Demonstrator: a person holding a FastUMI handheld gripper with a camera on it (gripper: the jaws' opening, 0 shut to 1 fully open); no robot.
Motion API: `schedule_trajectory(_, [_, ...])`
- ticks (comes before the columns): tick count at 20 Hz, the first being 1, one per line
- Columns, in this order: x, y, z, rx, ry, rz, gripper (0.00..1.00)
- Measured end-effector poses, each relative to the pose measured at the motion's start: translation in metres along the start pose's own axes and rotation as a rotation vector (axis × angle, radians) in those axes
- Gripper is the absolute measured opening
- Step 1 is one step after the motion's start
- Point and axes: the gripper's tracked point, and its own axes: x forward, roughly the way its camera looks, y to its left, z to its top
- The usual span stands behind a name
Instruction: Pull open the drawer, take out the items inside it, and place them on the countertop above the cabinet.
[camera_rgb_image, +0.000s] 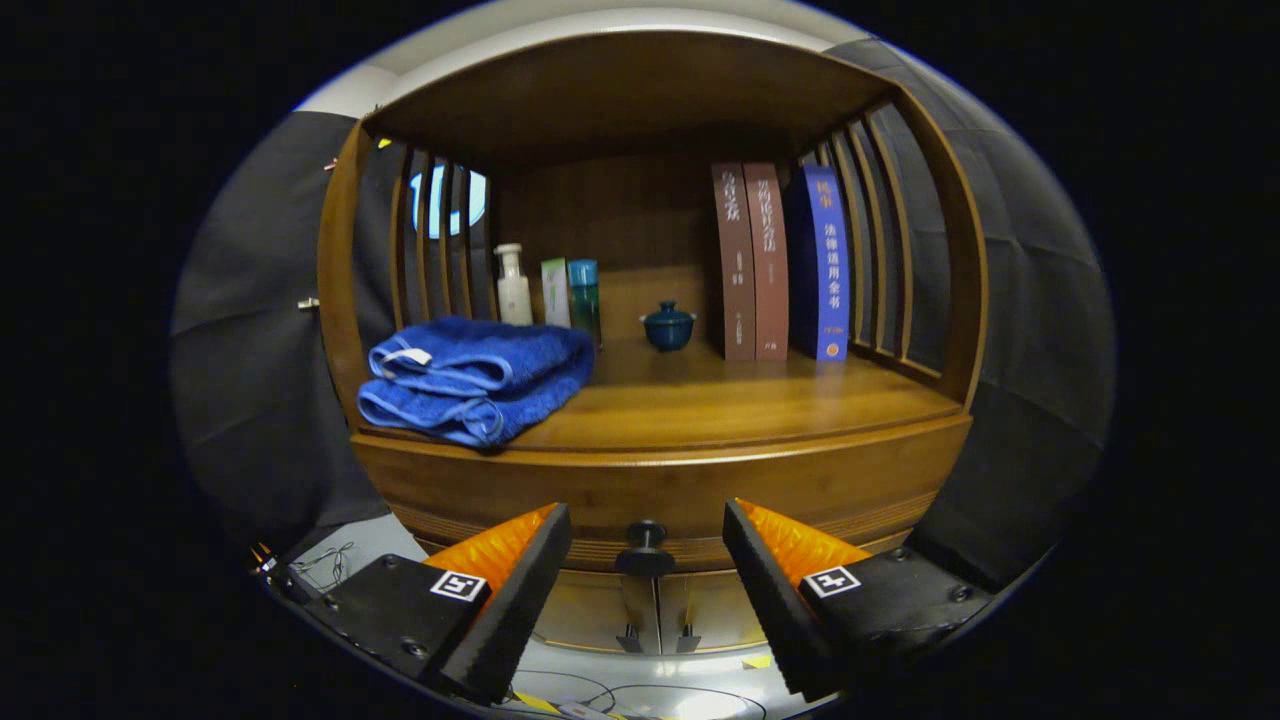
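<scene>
In the gripper view the gripper (647, 545) hangs with fingers spread wide, holding nothing; the drawer knob (646, 547) sits between them, untouched, on the closed drawer (660, 490) beneath the countertop (720, 400); opening looks not yet begun; next, I judge, close squarely on the knob and pull straight.
</scene>
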Motion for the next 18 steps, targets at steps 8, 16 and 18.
schedule_trajectory(8, [0.042,-0.006,-0.045,0.011,0.103,-0.02,0.82])
schedule_trajectory(16, [0.046,-0.001,-0.049,-0.012,0.12,-0.002,0.36])
schedule_trajectory(18, [0.046,-0.001,-0.049,-0.012,0.125,-0.005,0.36])
